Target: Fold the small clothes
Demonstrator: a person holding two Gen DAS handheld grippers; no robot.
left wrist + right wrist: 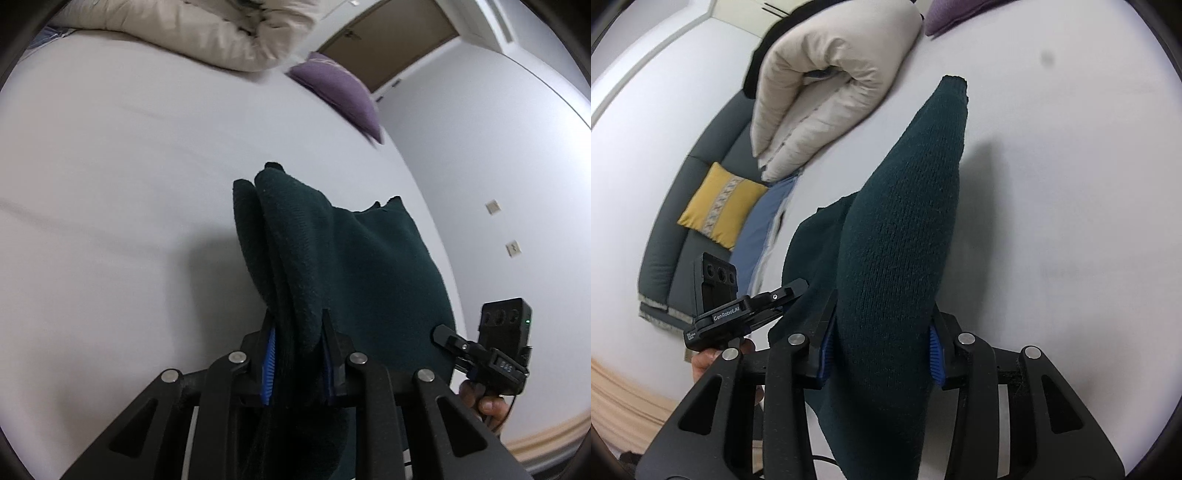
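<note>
A dark green knitted garment (343,258) hangs between both grippers above a white bed (110,166). My left gripper (297,325) is shut on one edge of it, with folds of cloth bunched between the blue pads. My right gripper (882,332) is shut on another part of the same garment (901,229), which stands up thickly between its fingers. Each gripper shows in the other's view: the right one (480,354) at the lower right, the left one (738,310) at the lower left, both held by a hand.
A folded beige duvet (820,88) lies at the far side of the bed, a purple cushion (340,88) beside it. A grey sofa (672,229) with a yellow cushion (720,206) stands beyond the bed. The white wall (480,147) is to the right.
</note>
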